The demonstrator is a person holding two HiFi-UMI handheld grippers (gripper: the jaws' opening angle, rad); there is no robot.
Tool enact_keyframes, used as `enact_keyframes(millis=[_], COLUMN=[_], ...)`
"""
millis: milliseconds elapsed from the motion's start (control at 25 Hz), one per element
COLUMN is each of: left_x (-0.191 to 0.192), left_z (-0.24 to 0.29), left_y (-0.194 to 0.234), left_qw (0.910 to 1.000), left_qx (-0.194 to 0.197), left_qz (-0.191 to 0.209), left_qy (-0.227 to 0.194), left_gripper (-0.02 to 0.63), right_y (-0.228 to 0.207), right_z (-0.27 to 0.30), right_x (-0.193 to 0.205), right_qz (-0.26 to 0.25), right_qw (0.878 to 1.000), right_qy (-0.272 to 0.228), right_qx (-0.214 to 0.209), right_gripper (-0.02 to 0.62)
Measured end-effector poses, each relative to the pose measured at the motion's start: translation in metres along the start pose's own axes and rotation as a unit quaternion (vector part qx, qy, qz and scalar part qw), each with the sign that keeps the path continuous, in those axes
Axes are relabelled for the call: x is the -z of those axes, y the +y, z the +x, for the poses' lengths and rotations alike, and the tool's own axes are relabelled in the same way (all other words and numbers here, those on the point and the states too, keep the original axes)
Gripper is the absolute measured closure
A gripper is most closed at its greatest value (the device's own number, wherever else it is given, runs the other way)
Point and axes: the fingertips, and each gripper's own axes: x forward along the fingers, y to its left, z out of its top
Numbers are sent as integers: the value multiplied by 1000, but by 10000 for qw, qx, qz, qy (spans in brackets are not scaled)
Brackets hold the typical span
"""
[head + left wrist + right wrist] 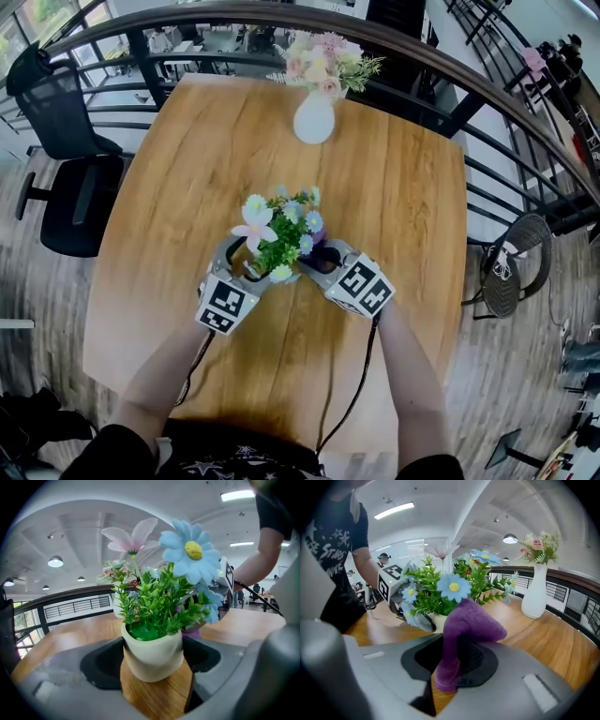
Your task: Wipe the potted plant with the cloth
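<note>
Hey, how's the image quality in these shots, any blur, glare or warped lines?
Head view: evenly lit and sharp, though the railing bows into an arc. Left gripper view: black fisheye corners, ceiling light blown out, pot sharp. Right gripper view: same dark rim, cloth crisp, strip light glaring.

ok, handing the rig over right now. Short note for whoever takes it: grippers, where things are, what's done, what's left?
Left gripper: jaws closed on the small cream pot, steadying it on the wooden table.
Right gripper: jaws clamped on the purple fleecy cloth, held at the right side of the green plant with blue and pink flowers; whether they touch can't be told.
Done: pot secured, cloth in hand and at the plant.
Left: the wiping itself; how much is already wiped doesn't show.
The white vase of pink flowers stands at the table's far edge, apart.
</note>
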Motion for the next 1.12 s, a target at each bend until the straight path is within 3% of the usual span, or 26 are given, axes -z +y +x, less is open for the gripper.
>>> enact_keyframes(millis=[600, 920, 1120], left_x=[12, 14, 19], left_z=[-21, -27, -36], left_y=[-6, -7, -10], left_qw=[9952, 9877, 9766], left_qx=[887, 1395, 1921], left_qz=[398, 692, 959], left_qy=[134, 159, 88], left_gripper=[192, 192, 192], right_y=[83, 79, 48], right_z=[14, -13, -41], right_x=[-3, 4, 19], right_qz=[207, 545, 655], right_qw=[9989, 9983, 9955], right_qy=[-39, -117, 104], right_qx=[-415, 166, 674], right_gripper=[517, 515, 514])
